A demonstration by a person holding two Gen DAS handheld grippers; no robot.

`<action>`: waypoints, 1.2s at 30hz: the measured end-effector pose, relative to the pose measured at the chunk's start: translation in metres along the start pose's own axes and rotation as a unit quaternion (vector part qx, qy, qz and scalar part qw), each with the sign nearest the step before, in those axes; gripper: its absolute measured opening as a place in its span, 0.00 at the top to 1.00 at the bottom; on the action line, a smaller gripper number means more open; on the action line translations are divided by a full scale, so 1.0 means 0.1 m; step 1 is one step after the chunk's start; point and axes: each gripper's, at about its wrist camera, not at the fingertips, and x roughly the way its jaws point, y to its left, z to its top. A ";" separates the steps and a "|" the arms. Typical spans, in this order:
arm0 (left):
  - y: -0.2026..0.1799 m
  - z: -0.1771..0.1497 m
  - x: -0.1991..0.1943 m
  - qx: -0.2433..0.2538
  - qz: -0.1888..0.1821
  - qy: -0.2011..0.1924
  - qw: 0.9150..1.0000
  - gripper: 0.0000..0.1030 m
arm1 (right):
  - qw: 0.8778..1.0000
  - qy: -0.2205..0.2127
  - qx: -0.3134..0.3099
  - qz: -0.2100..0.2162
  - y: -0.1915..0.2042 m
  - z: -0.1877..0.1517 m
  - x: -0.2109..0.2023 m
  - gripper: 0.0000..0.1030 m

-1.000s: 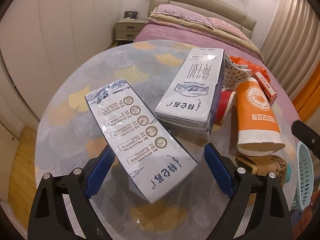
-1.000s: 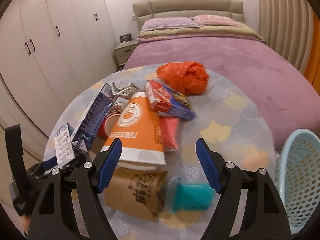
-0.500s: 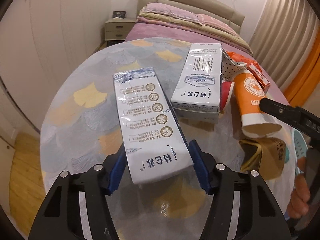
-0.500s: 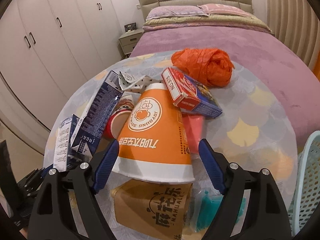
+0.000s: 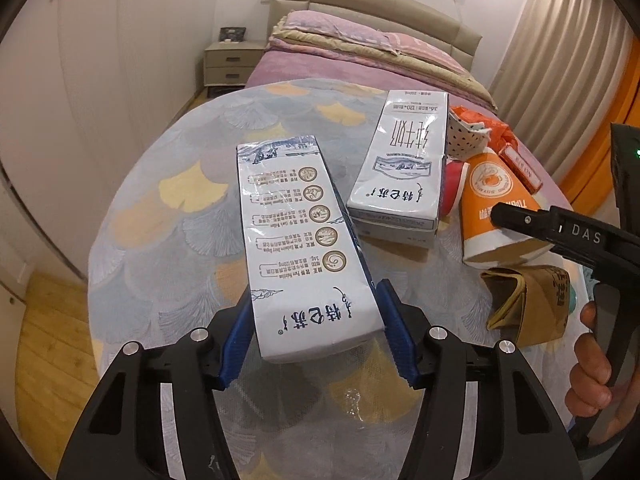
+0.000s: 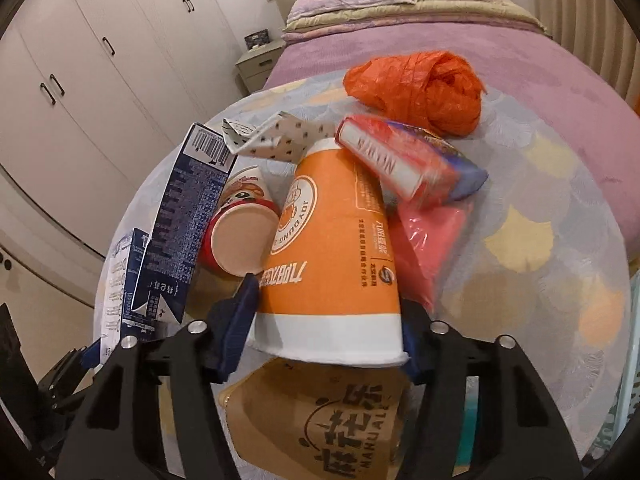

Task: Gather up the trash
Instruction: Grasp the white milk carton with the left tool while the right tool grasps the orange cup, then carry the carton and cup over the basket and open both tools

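My left gripper is shut on a white milk carton and holds it tilted over the round table. A second milk carton lies beyond it. My right gripper is shut on the wide end of an orange paper cup lying on its side; the cup also shows in the left wrist view. Around the cup lie a red cup, a spotted paper box, a red packet, an orange plastic bag and a brown paper bag.
A light blue basket shows at the right edge of the right wrist view. A bed stands behind the table, wardrobes to the left and a nightstand beside the bed.
My left gripper closed on the milk carton and lifted its near end. My right gripper moved forward and closed on the orange cup.
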 end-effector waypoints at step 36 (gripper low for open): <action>-0.42 0.26 -0.77 0.028 -0.103 -0.114 0.988 0.46 | 0.979 -0.202 -0.011 -0.026 -0.23 0.00 -1.66 0.63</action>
